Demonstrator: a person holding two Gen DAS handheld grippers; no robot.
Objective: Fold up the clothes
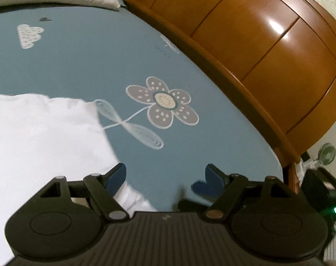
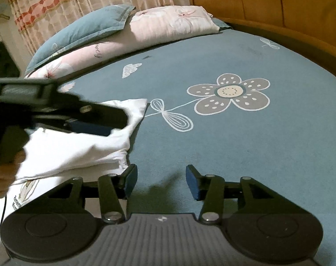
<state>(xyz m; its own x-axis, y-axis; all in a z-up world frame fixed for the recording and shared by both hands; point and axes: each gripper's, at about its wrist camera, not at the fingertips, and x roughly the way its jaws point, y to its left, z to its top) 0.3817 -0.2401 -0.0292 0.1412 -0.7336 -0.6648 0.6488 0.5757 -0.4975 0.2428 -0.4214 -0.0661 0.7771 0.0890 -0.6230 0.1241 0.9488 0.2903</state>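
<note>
Left wrist view: the left hand-held gripper (image 1: 165,176) gapes wide and empty above a blue bedsheet (image 1: 79,62), white garment (image 1: 44,137) at lower left. Right wrist view: the right hand-held gripper (image 2: 161,180), half-open, grips nothing; the garment (image 2: 79,148) lies folded at left.

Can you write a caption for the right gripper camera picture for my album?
Open right gripper over a blue flowered bedsheet, beside a folded white garment.
</note>
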